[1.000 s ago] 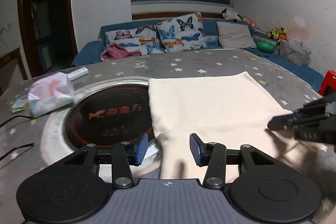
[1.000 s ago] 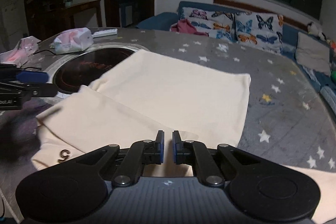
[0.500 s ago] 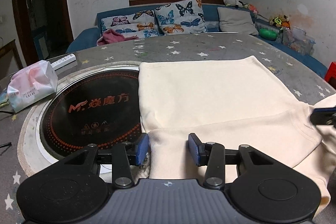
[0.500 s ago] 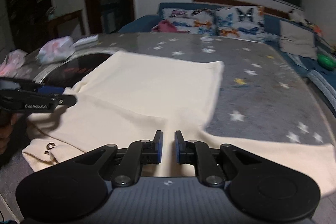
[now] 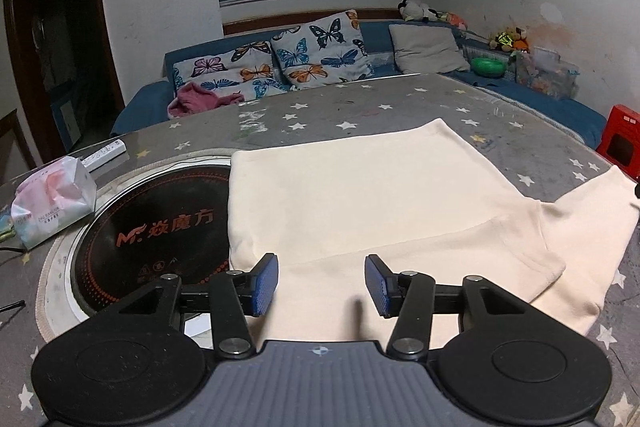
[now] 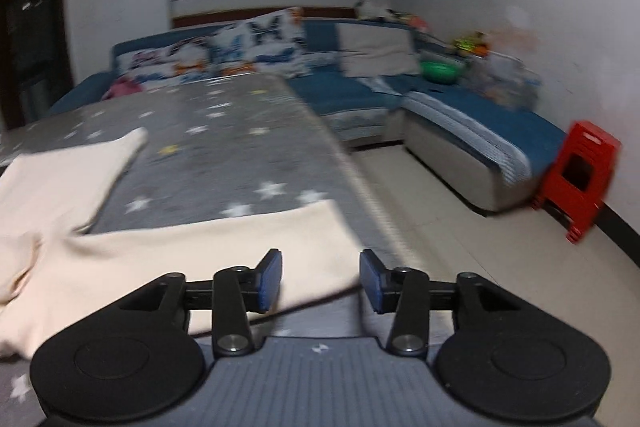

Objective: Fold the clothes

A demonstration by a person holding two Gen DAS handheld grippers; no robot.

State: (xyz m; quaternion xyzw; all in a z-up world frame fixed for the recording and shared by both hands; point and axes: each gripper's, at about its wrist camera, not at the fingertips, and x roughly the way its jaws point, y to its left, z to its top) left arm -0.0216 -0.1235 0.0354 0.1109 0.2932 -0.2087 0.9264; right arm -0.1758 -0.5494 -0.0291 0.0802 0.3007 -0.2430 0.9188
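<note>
A cream garment (image 5: 360, 203) lies flat on the grey star-print table (image 5: 400, 107), one sleeve folded across its near part and the other sleeve reaching right (image 5: 592, 227). My left gripper (image 5: 322, 283) is open just above the garment's near edge, holding nothing. In the blurred right wrist view the spread sleeve (image 6: 192, 255) lies near the table's right edge. My right gripper (image 6: 320, 281) is open over the sleeve's end, empty.
A round black induction hob (image 5: 152, 227) is set in the table left of the garment. A tissue pack (image 5: 52, 203) and a remote (image 5: 106, 151) lie at far left. A blue sofa (image 6: 460, 131) and red stool (image 6: 580, 179) stand beyond the table's right edge.
My right gripper has opened and let go of the sleeve, and swung right toward the table edge. My left gripper has stayed open and drawn back slightly.
</note>
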